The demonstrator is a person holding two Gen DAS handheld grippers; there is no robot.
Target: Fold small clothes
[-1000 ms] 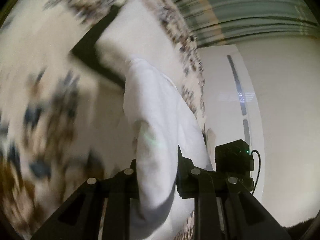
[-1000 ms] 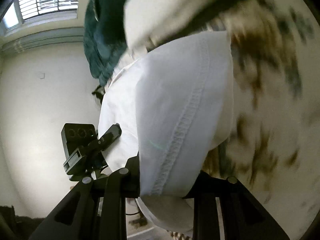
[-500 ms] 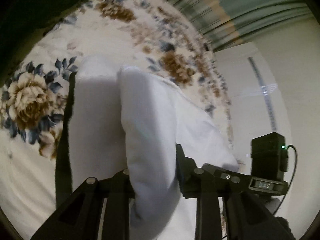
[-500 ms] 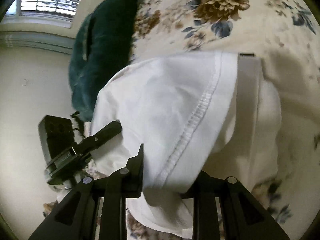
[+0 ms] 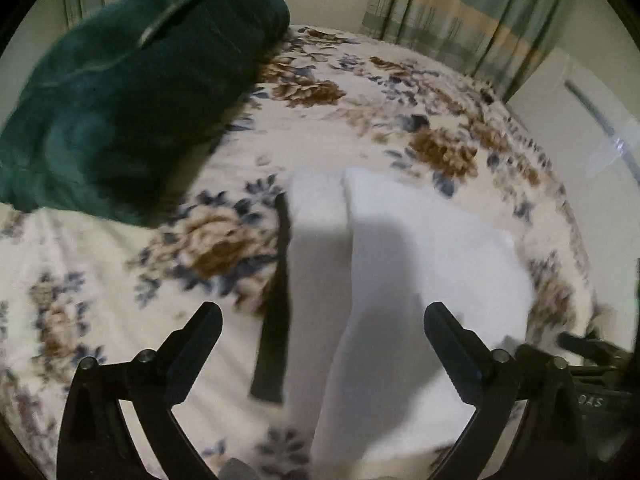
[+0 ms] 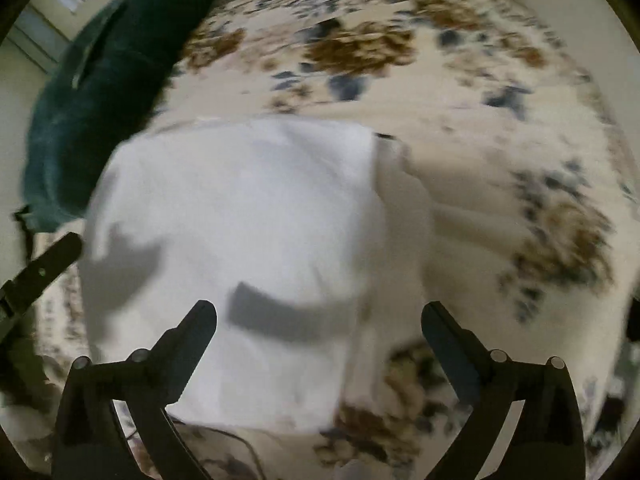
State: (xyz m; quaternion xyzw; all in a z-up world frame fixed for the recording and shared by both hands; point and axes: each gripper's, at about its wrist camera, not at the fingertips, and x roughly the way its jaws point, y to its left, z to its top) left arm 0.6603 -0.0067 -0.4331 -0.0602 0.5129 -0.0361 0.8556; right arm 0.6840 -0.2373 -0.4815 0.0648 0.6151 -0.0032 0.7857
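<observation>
Both tongs, left and right, opening, jaws wide, nothing pinched; white garment flat on bed directly below, fold edge running away from tongs

Right hand-held gripper has its jaws opening wide, nothing pinched; white garment lies folded on the floral bed cover; dark green pillow sits far left; it's all pretty blurry.
</observation>
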